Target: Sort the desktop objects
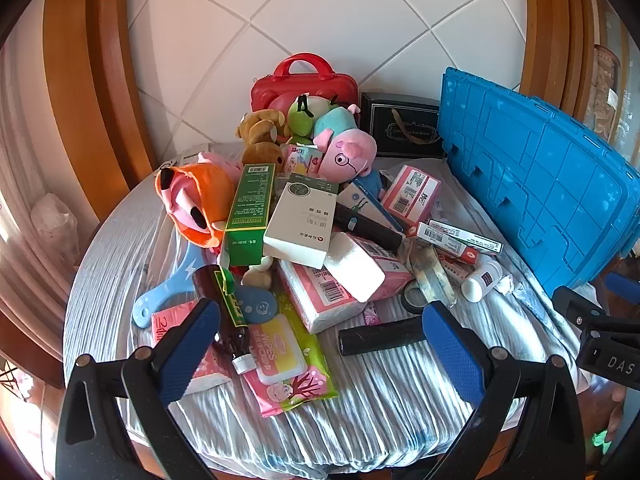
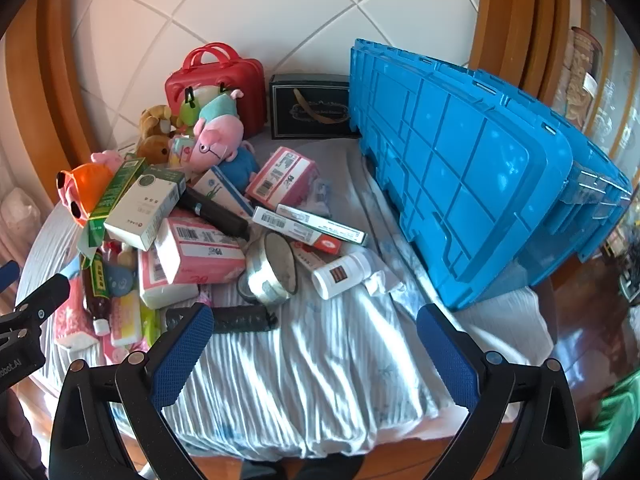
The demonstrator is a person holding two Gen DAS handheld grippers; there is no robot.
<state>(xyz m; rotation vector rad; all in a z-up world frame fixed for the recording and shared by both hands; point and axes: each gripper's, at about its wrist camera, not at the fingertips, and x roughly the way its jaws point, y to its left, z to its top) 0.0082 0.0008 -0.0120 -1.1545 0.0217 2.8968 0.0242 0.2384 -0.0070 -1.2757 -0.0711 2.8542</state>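
Observation:
A heap of mixed objects lies on a round cloth-covered table [image 1: 360,420]. It includes a pink pig plush [image 1: 348,152], an orange plush [image 1: 196,200], a green box [image 1: 250,208], a white box [image 1: 300,224], pink tissue packs [image 1: 320,292], a brown bottle [image 1: 224,312] and a wipes pack [image 1: 288,364]. My left gripper [image 1: 320,320] hovers open over the heap's near side, with nothing between its fingers. My right gripper [image 2: 316,320] stands open above bare cloth. Just beyond it are a black cylinder [image 2: 240,318], a tape roll [image 2: 272,272] and a white pill bottle [image 2: 344,274].
A large blue crate [image 2: 472,176] fills the table's right side. A red carry case [image 2: 224,84] and a black gift box [image 2: 310,108] stand at the back against the tiled wall. Wooden frames flank the wall. A strip of cloth [image 2: 320,380] lies near the front edge.

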